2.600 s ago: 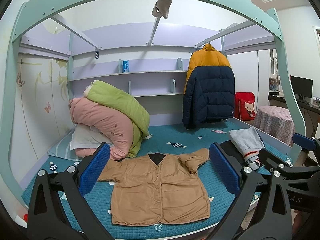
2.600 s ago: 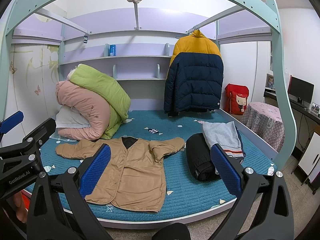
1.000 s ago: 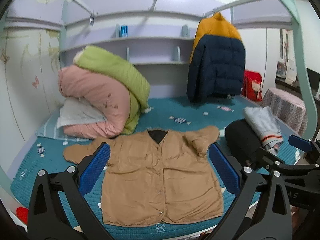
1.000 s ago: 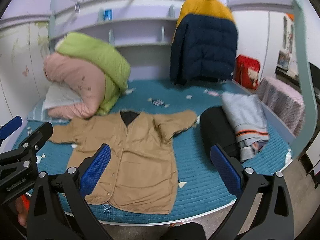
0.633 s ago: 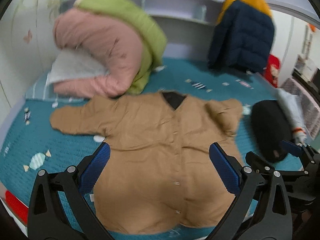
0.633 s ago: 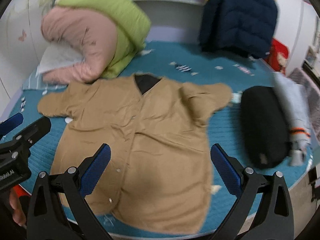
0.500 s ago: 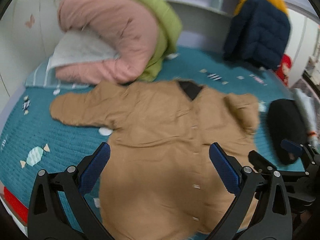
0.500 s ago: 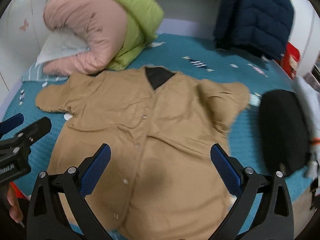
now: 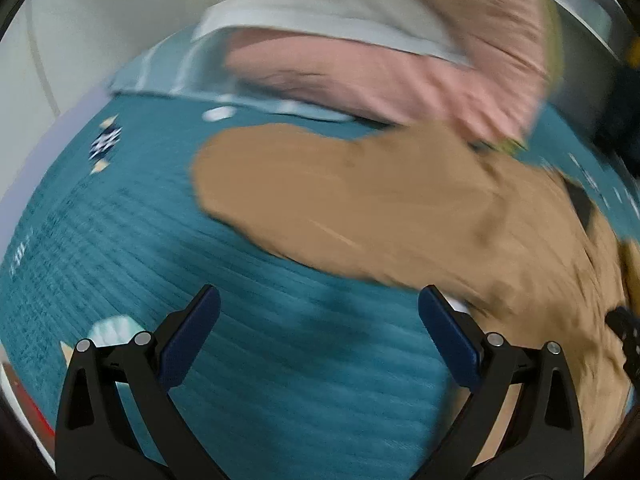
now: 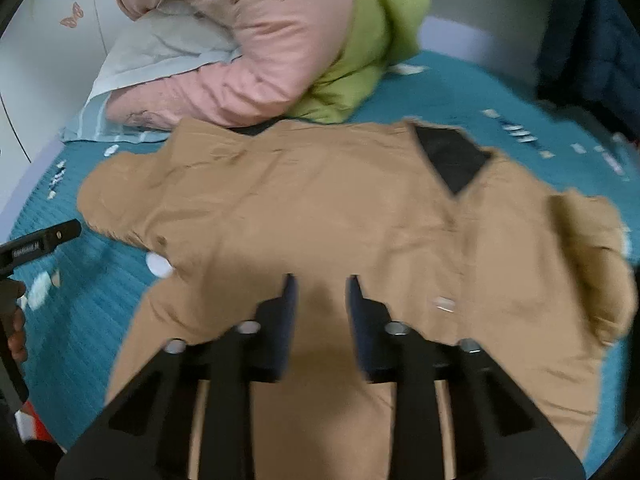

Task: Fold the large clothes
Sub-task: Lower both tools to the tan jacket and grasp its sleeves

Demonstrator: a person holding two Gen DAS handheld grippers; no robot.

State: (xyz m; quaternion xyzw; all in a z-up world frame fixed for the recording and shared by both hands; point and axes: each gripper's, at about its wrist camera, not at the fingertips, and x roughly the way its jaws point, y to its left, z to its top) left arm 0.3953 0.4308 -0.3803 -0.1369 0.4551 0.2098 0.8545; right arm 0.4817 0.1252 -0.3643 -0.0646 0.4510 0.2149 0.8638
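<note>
Left tongs (image 9: 316, 316) gape empty over the bed (image 9: 120, 240) near its left edge, beside the jacket (image 10: 340, 208) sleeve. Right tongs (image 10: 320, 292), jaws just narrowed but nothing pinched, hover above the jacket body. Pinch one layer only.

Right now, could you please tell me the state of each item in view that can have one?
Tan jacket: spread flat on the bed, front up, buttoned, not yet folded.
One sleeve: stretched out flat on the teal bedcover.
Other sleeve: bunched up.
Left claw: open, empty, over the bedcover.
Right claw: jaws have just been closing, narrow gap, over the jacket; a grip isn't visible.
</note>
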